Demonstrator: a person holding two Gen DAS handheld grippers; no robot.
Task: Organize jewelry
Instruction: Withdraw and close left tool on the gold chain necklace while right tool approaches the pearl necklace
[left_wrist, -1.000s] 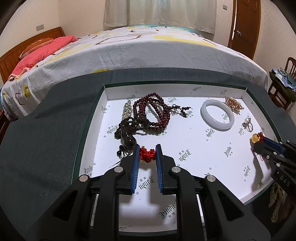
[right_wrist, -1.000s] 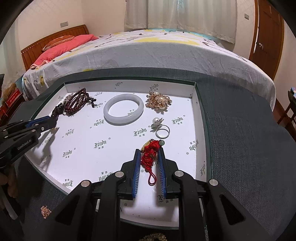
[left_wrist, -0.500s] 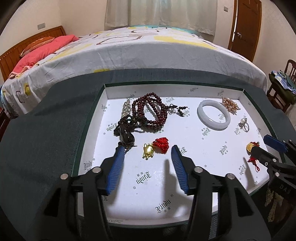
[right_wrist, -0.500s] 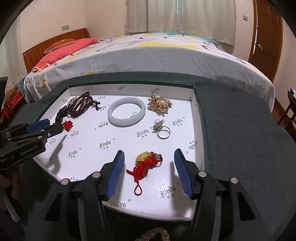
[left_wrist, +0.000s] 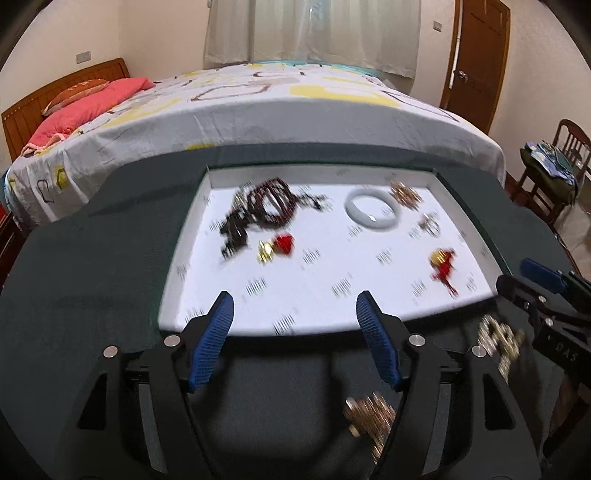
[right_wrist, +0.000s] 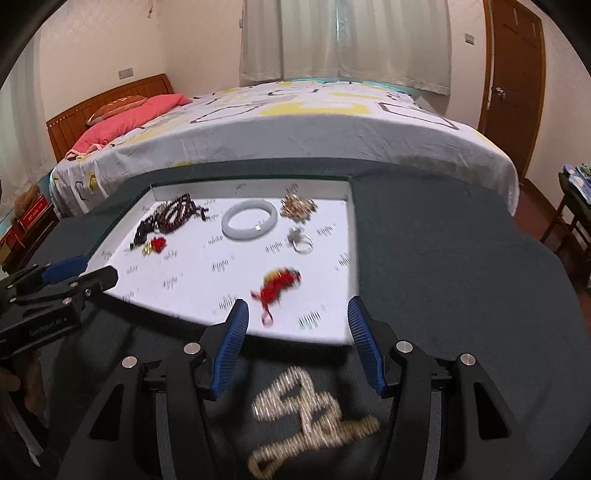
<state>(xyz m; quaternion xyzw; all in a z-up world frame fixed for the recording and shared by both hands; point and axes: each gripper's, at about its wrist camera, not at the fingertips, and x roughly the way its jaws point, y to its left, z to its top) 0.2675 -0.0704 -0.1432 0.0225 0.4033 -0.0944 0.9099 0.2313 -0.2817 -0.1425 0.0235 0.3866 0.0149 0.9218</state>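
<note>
A shallow white tray (left_wrist: 332, 266) lies on dark green cloth. My left gripper (left_wrist: 294, 295) hangs over the tray's near edge, jaws opening, nothing between them. Beyond it lies a small red-and-gold charm (left_wrist: 277, 245) next to dark red beads (left_wrist: 271, 206). My right gripper (right_wrist: 297, 303) is open and empty at the tray's near right edge. A red knotted tassel with a gold charm (right_wrist: 279, 286) lies just ahead of it. A white bangle (right_wrist: 249, 221), a gold brooch (right_wrist: 298, 208) and a pearl ring (right_wrist: 301, 240) rest farther back.
A pale gold chain (right_wrist: 314, 410) lies on the cloth below the right gripper, outside the tray. Another gold piece (left_wrist: 369, 413) lies under the left gripper. A bed (left_wrist: 295, 110) fills the room behind; a wooden chair (left_wrist: 554, 166) stands at the right.
Both grippers have opened and let go of their red charms, which now lie on the tray. Both have pulled back and up to the tray's near edge.
</note>
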